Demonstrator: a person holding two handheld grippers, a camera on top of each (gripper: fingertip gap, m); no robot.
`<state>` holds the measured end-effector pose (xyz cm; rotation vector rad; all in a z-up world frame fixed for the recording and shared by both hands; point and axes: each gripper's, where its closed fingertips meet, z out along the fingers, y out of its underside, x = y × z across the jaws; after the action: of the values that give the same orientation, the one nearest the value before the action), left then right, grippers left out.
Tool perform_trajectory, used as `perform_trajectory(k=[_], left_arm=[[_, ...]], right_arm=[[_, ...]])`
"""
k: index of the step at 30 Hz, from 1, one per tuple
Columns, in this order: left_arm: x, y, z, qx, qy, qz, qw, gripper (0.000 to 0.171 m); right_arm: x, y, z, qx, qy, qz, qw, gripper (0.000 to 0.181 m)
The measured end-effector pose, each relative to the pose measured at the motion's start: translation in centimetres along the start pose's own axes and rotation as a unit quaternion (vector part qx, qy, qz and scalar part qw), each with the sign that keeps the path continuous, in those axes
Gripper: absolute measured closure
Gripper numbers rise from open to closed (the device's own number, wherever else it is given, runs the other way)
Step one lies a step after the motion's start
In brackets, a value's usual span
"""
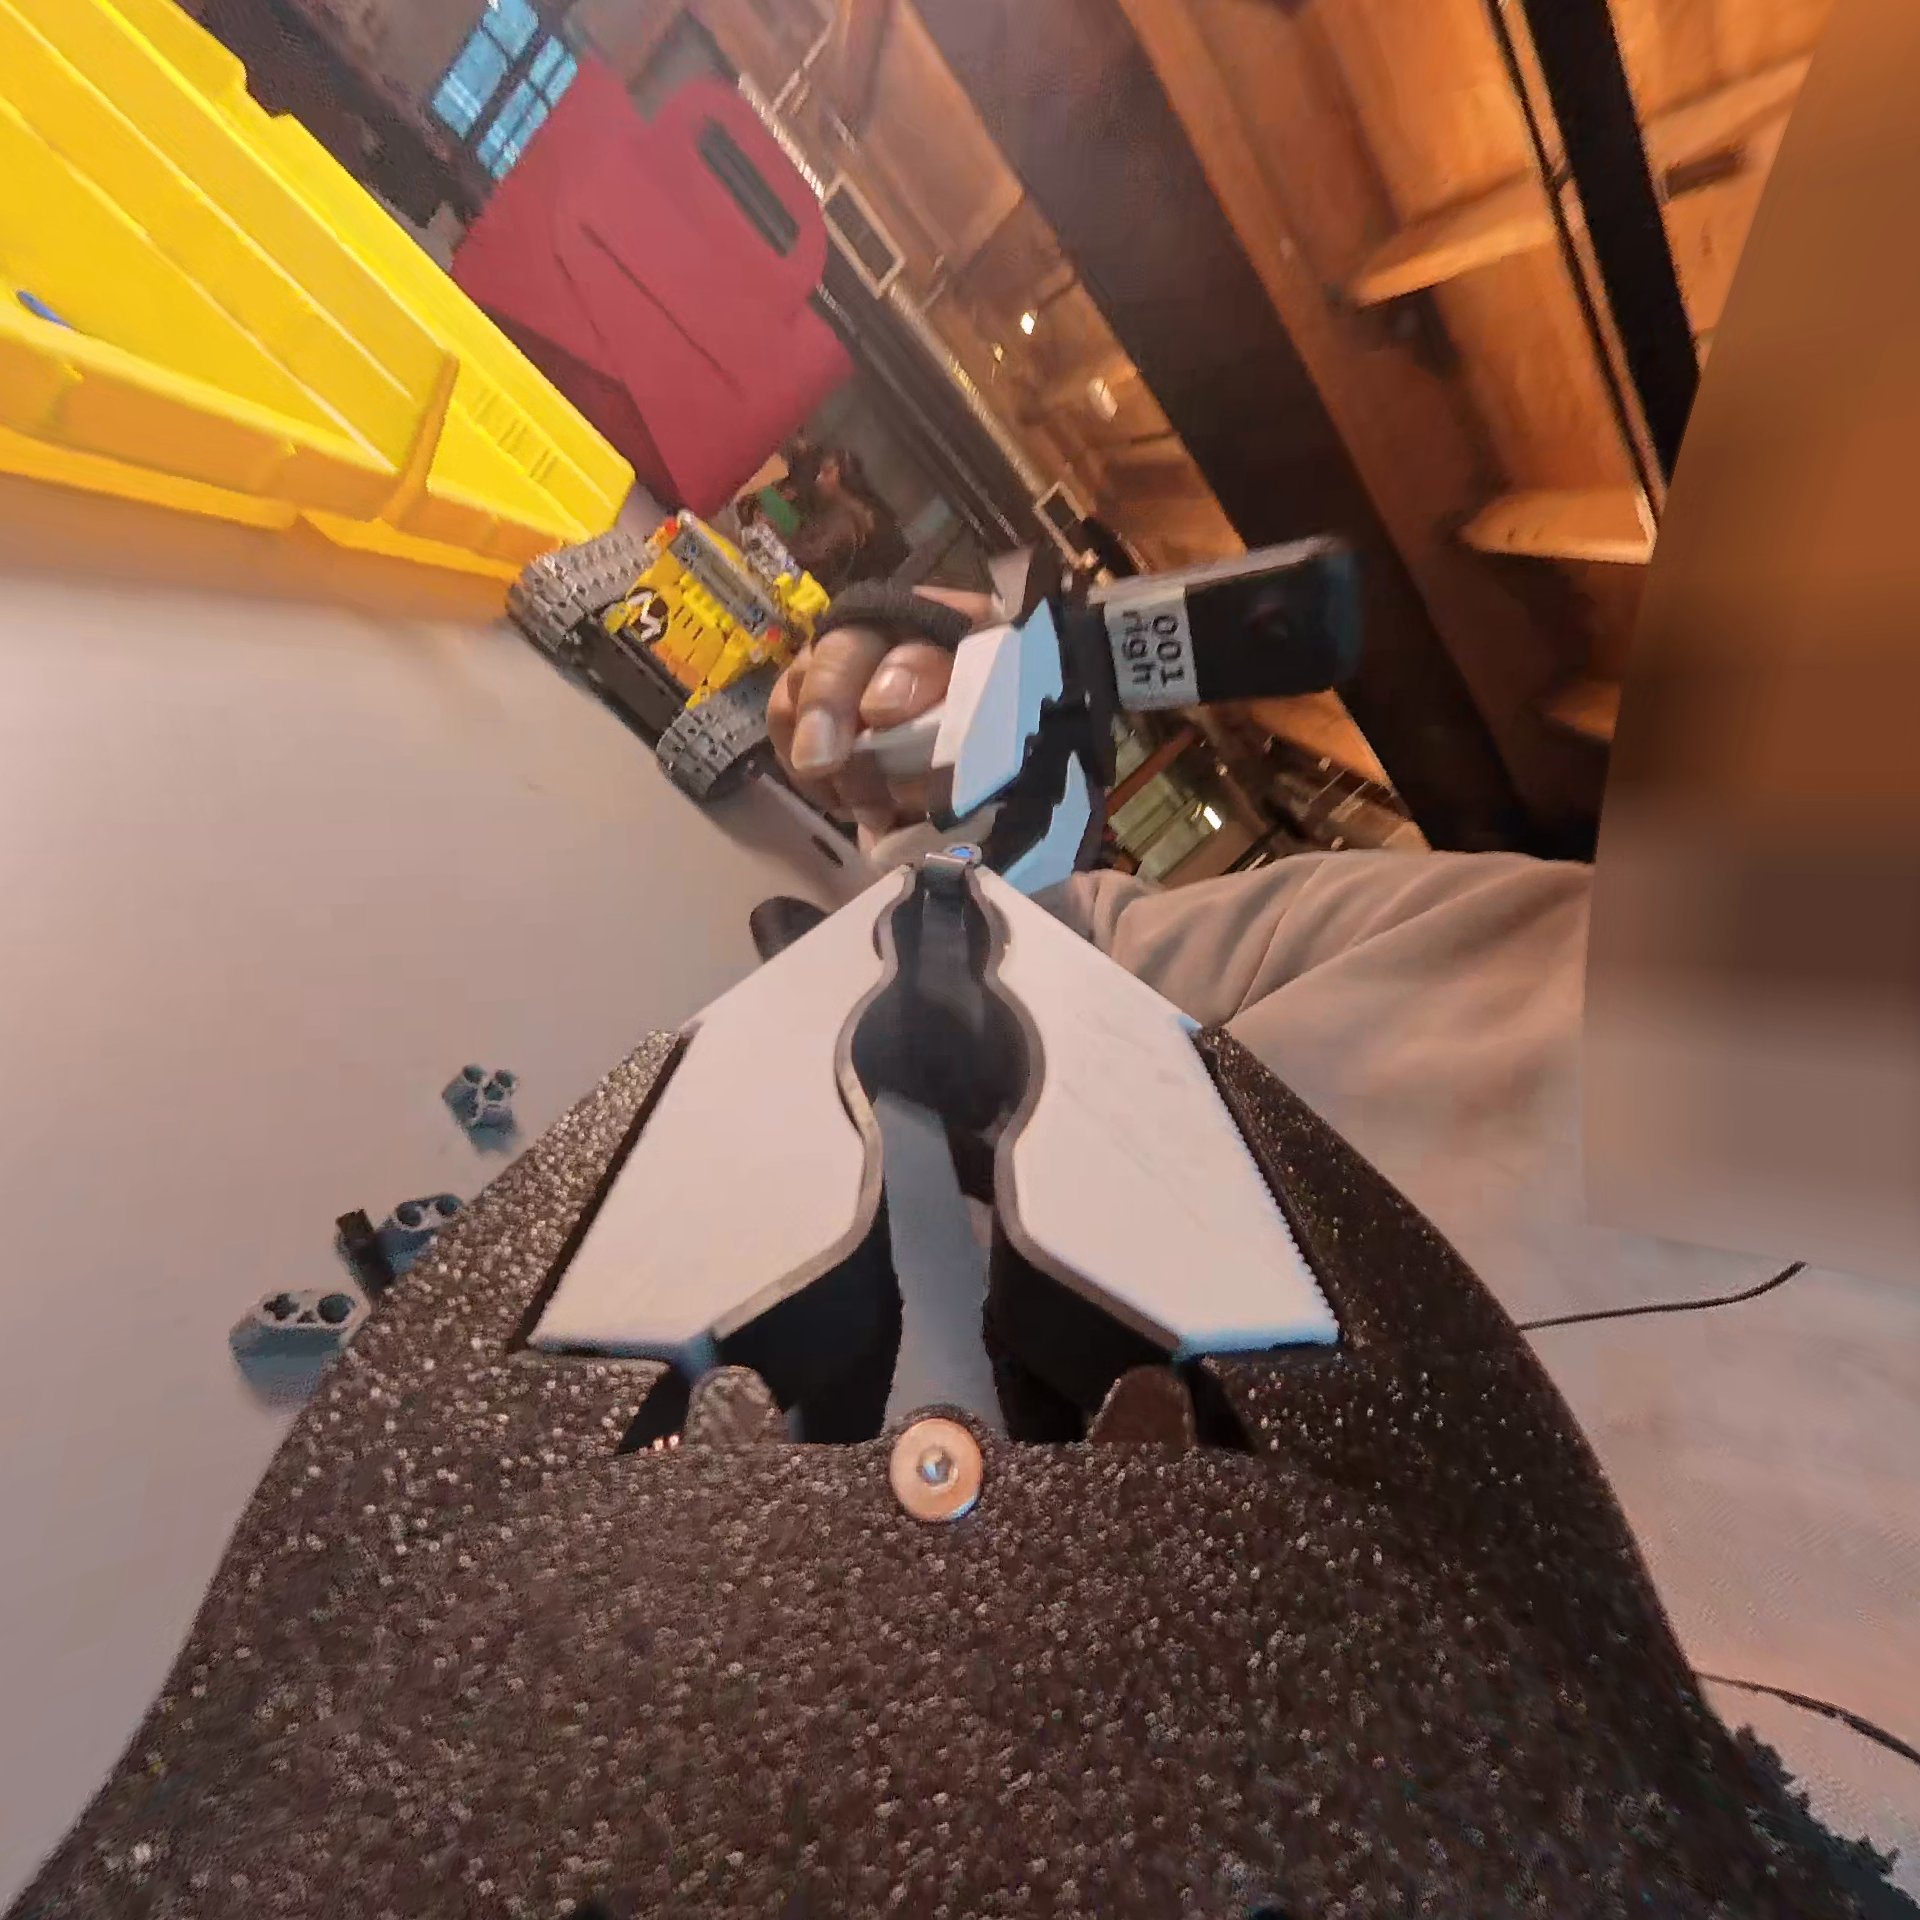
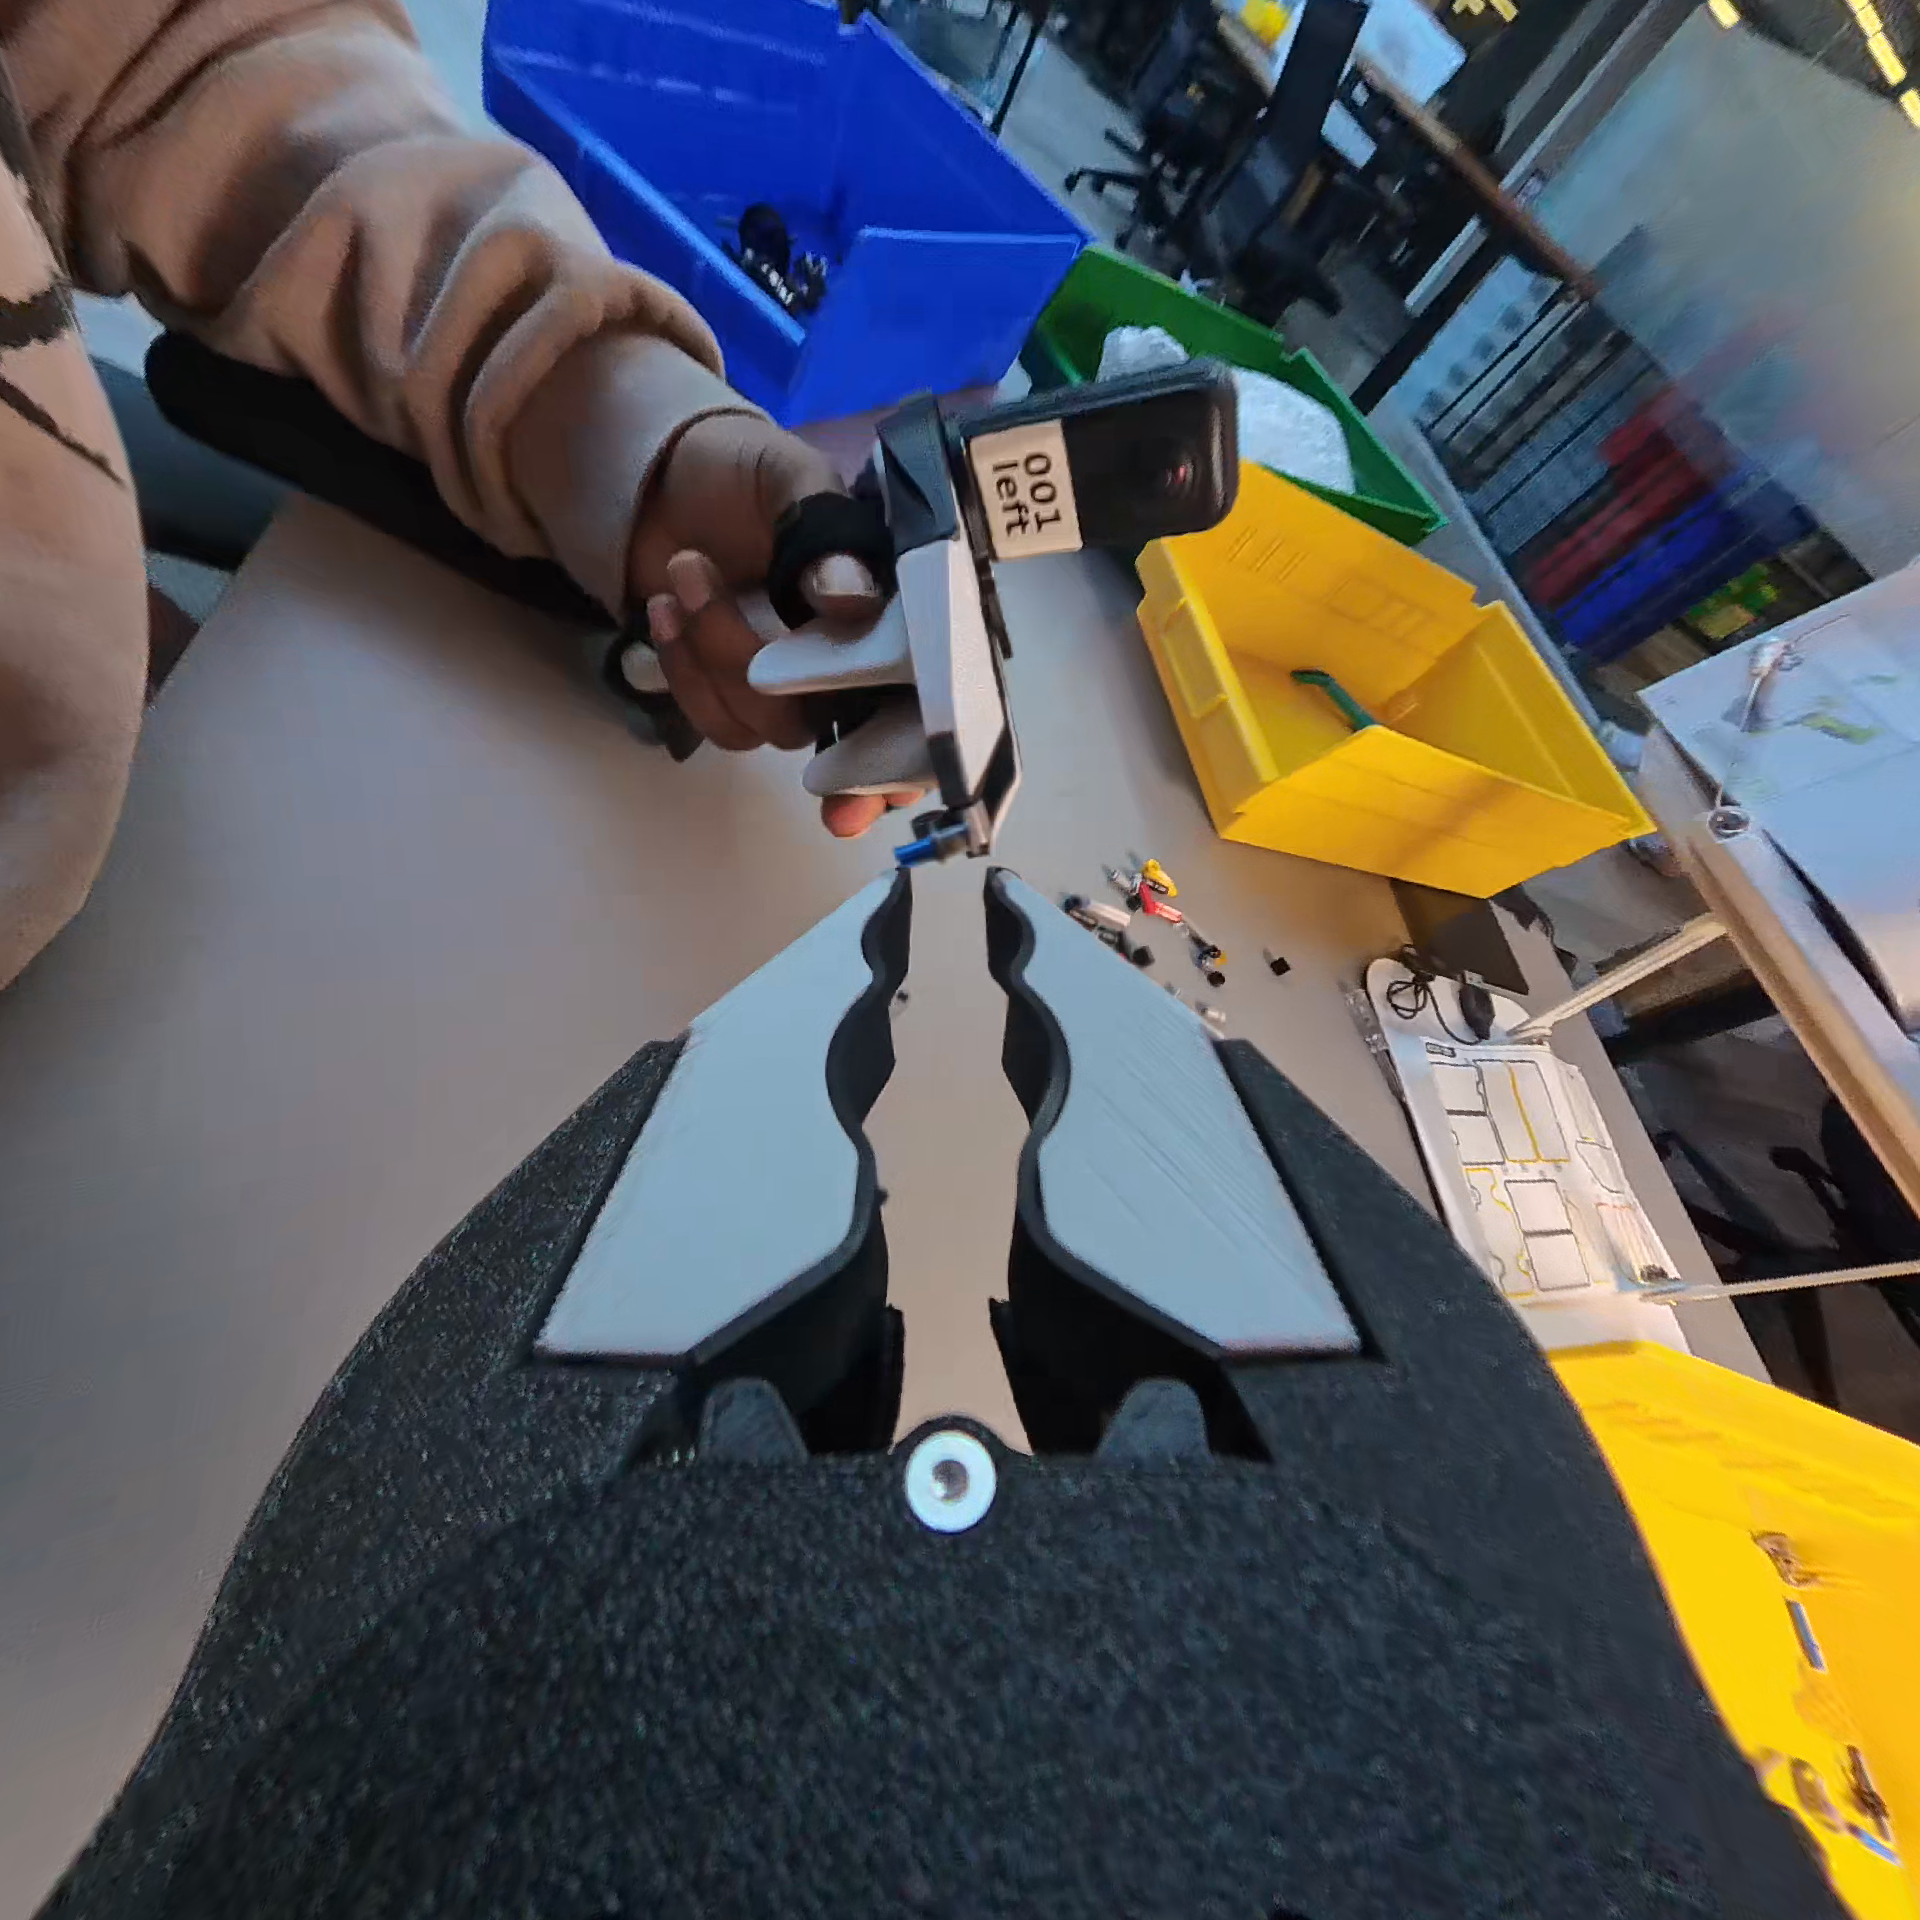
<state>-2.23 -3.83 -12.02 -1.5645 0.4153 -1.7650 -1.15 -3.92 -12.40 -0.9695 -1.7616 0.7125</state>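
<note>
Grey plastic fingers of my left gripper were pinched together on a small grey pin with a blue end, the piece sitting right at the fingertips with hardly any of it inside the jaws. In the right wrist view the same small part showed at the lower tip of that gripper, held above the pale tabletop.

My right gripper stood with a clear gap between its fingertips and nothing in it, its tips just beside the pin but apart from it.

Near the left gripper, on its left, lay three small dark grey connector pieces. Farther off stood a yellow and grey tracked brick-built vehicle, with a large yellow plastic bin at far left. From the right side I saw a scatter of small loose parts on the table, an open yellow bin beyond them, and blue and green bins farther away.

My worry was the shallow hold: a nudge from the right fingers, or any slackening of the squeeze, could probably twist the pin out and drop it among the loose parts. Both views were slightly blurred, so misjudging the gap seemed likely too.
</note>
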Motion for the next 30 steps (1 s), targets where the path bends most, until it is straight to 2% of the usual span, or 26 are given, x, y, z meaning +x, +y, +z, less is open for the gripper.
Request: perform_trajectory(k=[4, 6, 11, 16, 20, 22, 26, 30], left_arm=[[0.0, -0.8, -0.2, 0.032, -0.001, 0.006, 0.999, 0.165], [0.0, -0.9, -0.1, 0.034, 0.000, 0.008, 0.999, 0.165], [0.5, -1.0, -0.2, 0.040, 0.004, 0.035, 0.999, 0.166], [1.3, -1.2, -0.1, 0.047, -0.012, 0.119, 0.992, 0.165], [1.9, -1.2, 0.1, 0.043, -0.042, 0.216, 0.975, 0.165], [2.1, -1.0, 0.2, 0.033, -0.058, 0.256, 0.964, 0.165], [1.9, -0.6, 0.3, 0.012, -0.083, 0.297, 0.951, 0.165], [1.3, 0.5, 0.5, -0.046, -0.113, 0.358, 0.926, 0.160]], right_arm=[[0.9, -0.9, 0.7, 0.036, 0.061, 0.012, 0.997, 0.163], [1.2, -1.1, 1.0, 0.042, 0.079, 0.000, 0.996, 0.169], [1.7, -1.4, 0.8, 0.048, 0.067, 0.022, 0.996, 0.165], [1.8, -1.9, 0.6, 0.074, 0.057, 0.087, 0.992, 0.165], [1.1, -2.1, 0.6, 0.101, 0.012, 0.153, 0.983, 0.167], [1.0, -2.4, 0.5, 0.118, 0.004, 0.165, 0.979, 0.175], [0.7, -2.2, 0.4, 0.110, -0.010, 0.165, 0.980, 0.176], [-0.1, -1.5, 0.4, 0.083, -0.029, 0.140, 0.986, 0.176]])
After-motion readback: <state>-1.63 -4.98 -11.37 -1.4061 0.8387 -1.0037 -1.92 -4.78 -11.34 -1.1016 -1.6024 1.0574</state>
